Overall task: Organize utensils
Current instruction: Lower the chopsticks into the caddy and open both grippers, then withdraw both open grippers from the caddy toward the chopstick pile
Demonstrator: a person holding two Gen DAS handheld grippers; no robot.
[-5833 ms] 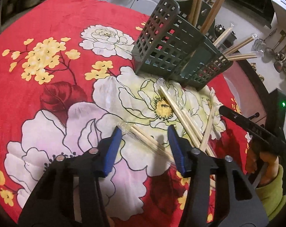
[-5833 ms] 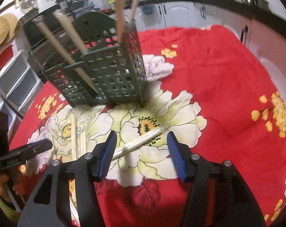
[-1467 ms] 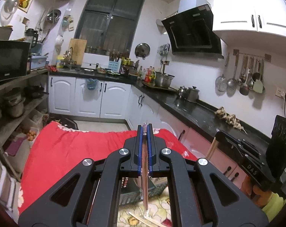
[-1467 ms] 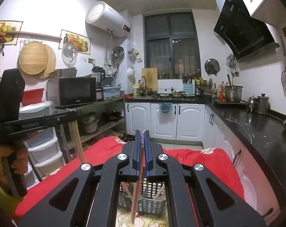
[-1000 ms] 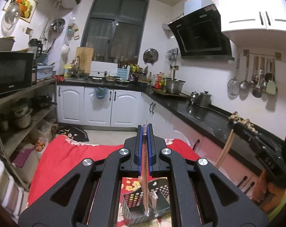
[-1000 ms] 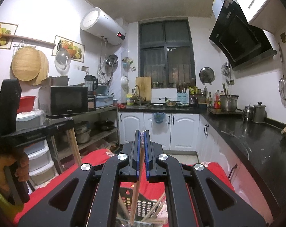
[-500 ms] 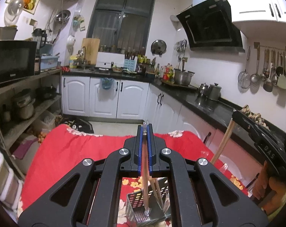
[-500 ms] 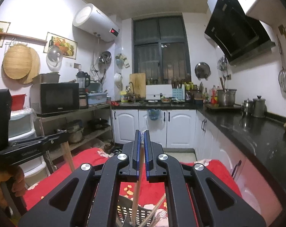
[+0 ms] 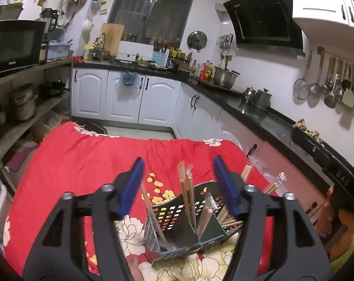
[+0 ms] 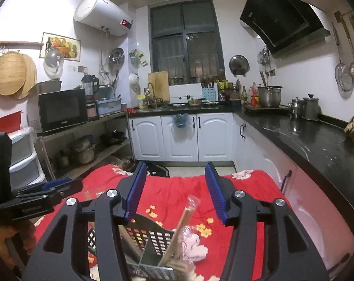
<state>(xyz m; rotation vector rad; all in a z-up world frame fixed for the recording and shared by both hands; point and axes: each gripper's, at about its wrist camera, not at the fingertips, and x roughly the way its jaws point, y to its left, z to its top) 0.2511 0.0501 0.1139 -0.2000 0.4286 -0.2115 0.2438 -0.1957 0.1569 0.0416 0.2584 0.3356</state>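
Hovering above the dark green slotted utensil basket (image 9: 177,213), the left gripper (image 9: 178,185) has its blue-padded jaws opening, spread wide with nothing pressed between the pads; the wrapped chopsticks (image 9: 185,187) stand upright in the basket just below and between the fingers, their clear plastic tips poking up into the gap without touching either pad. More chopstick pairs lean in the compartments toward that gripper's right finger, and one slanted stick rests in the compartment nearer its left finger. The basket sits on the surface, which is covered by a red cloth with flower print (image 9: 83,149) that stretches ahead of the gripper. The right gripper (image 10: 172,187) likewise has its jaws opening, pads apart and empty, with the same basket (image 10: 151,236) directly beneath it; one wrapped pair of chopsticks (image 10: 181,224) tilts up out of the basket into the space below the parted fingers, free of both pads. In the right wrist view the left gripper shows off to the left, held by a hand (image 10: 3,234); in the left wrist view the other hand (image 9: 329,215) appears at the far right.
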